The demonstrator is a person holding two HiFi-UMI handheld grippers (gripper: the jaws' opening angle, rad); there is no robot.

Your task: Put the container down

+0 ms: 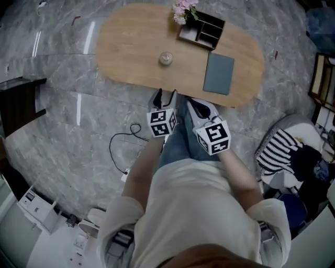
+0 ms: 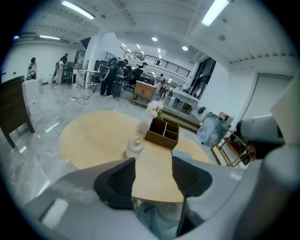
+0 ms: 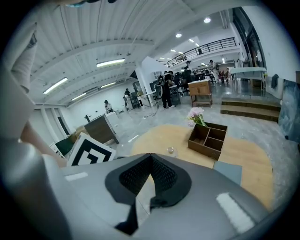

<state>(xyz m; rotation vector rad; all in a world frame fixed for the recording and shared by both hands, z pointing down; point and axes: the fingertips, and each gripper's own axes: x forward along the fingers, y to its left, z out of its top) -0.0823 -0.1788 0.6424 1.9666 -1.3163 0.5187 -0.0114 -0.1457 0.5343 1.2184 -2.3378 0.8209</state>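
A small clear glass jar (image 1: 166, 58) stands upright near the middle of the oval wooden table (image 1: 125, 47), apart from both grippers. It also shows in the left gripper view as the jar (image 2: 134, 146) and, small, in the right gripper view as the jar (image 3: 171, 150). My left gripper (image 1: 165, 97) hovers just off the table's near edge, jaws apart with nothing between them (image 2: 153, 161). My right gripper (image 1: 199, 107) is beside it, its pads meeting at the tips (image 3: 151, 157) and holding nothing.
A dark wooden divided box (image 1: 201, 30) with pink flowers (image 1: 184, 10) sits at the table's far side, a grey-blue pad (image 1: 219, 74) to its right. On the floor, a black cable (image 1: 118, 144) lies at left. A striped cloth (image 1: 277, 149) lies at right. People stand far off.
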